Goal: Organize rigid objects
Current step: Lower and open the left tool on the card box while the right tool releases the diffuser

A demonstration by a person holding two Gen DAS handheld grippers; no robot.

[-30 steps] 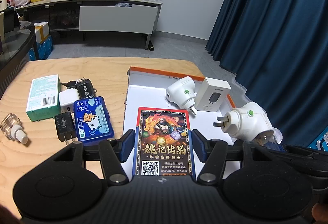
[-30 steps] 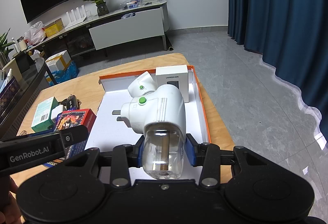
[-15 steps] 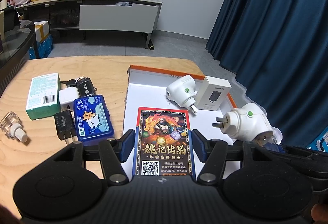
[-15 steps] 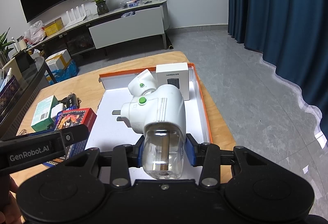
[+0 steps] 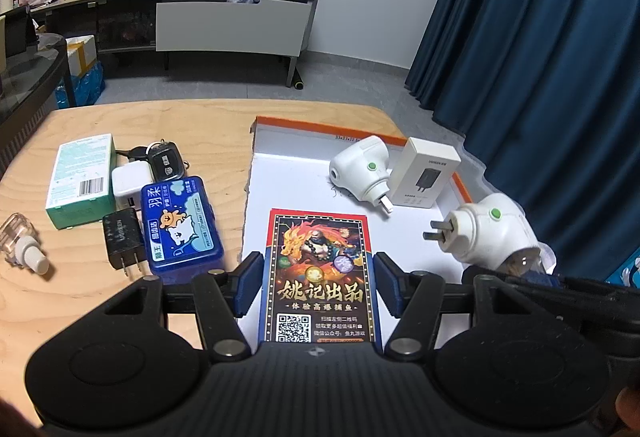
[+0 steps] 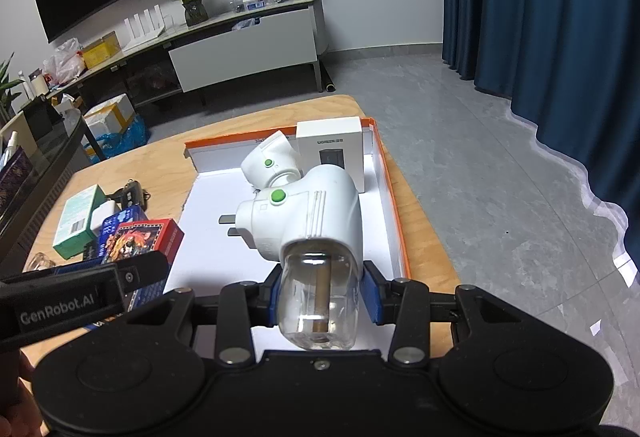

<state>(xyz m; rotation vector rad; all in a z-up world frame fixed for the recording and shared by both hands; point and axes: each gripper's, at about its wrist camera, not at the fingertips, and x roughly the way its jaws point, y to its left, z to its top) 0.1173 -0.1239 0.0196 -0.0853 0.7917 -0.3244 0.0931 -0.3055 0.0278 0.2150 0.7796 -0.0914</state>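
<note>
Nothing shifting since earlier frame. Left tool [image 5: 318, 287] gripping card box [image 5: 320, 273]; right tool [image 6: 318, 297] clamping plug-in diffuser [image 6: 308, 225], white tray [image 6: 390, 197] lying beneath both.

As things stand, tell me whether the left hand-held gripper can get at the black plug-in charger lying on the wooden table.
Probably not yet. The left hand-held gripper is shut on the red card box, so its jaws are full. The black plug-in charger itself lies uncovered, close beside the blue tin.
</note>
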